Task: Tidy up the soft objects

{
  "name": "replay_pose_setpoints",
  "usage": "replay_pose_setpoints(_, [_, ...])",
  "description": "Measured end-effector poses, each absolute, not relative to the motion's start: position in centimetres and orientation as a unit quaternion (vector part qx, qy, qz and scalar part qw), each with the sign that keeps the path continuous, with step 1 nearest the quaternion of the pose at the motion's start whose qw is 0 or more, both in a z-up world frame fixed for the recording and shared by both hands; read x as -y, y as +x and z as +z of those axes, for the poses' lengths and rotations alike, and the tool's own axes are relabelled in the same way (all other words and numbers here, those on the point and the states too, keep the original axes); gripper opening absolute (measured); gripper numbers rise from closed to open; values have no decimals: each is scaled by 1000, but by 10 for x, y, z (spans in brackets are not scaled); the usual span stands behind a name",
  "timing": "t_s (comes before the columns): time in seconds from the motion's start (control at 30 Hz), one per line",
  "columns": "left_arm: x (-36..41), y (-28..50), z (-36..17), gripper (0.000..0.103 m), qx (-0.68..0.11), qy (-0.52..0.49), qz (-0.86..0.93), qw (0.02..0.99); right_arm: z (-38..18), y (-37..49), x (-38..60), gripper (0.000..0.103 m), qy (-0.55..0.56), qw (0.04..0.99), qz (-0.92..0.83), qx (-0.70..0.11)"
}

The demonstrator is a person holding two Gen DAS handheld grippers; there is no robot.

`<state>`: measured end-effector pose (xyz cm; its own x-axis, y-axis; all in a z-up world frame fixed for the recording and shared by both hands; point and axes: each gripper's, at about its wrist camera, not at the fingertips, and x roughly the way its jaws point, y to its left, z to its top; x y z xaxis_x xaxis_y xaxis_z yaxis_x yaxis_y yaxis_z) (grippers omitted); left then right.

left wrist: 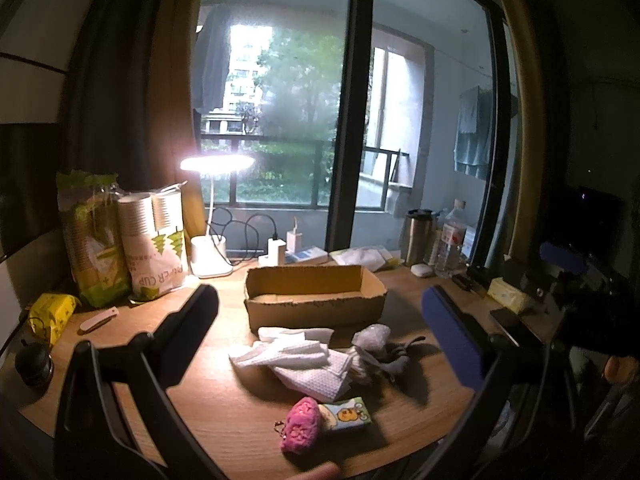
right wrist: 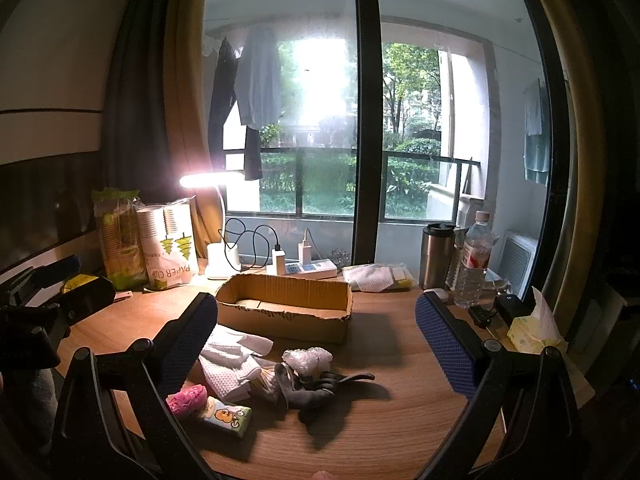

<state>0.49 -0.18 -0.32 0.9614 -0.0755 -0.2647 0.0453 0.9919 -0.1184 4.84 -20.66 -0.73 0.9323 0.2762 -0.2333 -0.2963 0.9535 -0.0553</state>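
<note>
Left wrist view: my left gripper point(left wrist: 320, 312) hovers level above the wooden desk point(left wrist: 208, 412), jaws spread wide, holding nothing. Between its fingers, left to right, lie the white cloths point(left wrist: 296, 356), the bubble wrap point(left wrist: 372, 336) and the grey fabric point(left wrist: 396, 356), all just in front of the empty cardboard box point(left wrist: 316, 292). Nearer me sit the pink sponge point(left wrist: 302, 424) and the tissue pack point(left wrist: 348, 414), touching. Right wrist view: my right gripper point(right wrist: 316, 316) hovers likewise, wide open and empty, over the same pile.
</note>
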Motion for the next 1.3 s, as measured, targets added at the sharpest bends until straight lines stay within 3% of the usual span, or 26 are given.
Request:
replay_pose_setpoints(0.93, [6,8,-9,103,-140,-56,-35,988,-13,58,212,101,-40,979,152,-128])
replay_pose_setpoints(1.3, [-2,32,-38,103,-186,-48,-21,981,-39,80,208,101,-43,973,154,-167])
